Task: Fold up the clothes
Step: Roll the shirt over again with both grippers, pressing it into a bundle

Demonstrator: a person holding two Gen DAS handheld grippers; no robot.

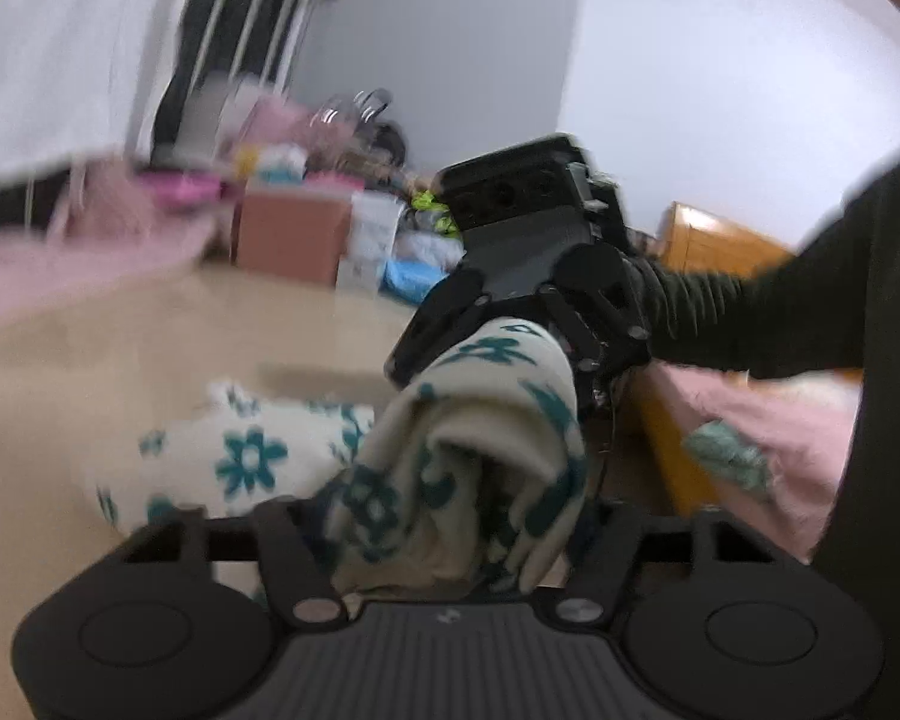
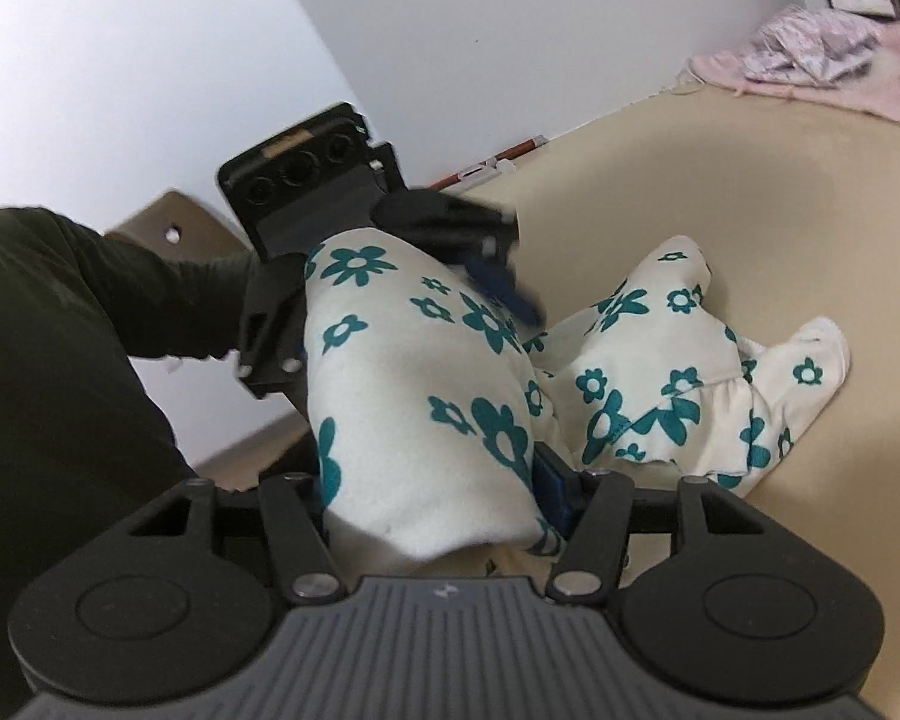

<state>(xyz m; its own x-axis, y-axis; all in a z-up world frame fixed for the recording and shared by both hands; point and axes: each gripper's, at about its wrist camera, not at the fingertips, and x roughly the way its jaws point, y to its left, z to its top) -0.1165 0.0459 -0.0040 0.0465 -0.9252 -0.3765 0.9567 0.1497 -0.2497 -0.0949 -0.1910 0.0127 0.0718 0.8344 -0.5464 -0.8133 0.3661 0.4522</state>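
Left gripper (image 1: 444,534): clamped on bunched garment (image 2: 426,396).
Right gripper (image 2: 444,510): clamped on the other end.
Garment: lifted between both, tail trailing on beige surface (image 2: 750,192).
Advice: spread grippers apart, pull edge taut, lay flat.

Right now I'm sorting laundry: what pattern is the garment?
Cream garment with teal flowers; clearest in the right wrist view.

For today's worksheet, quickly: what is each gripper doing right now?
Left gripper: shut on the floral garment.
Right gripper: shut on the same garment.
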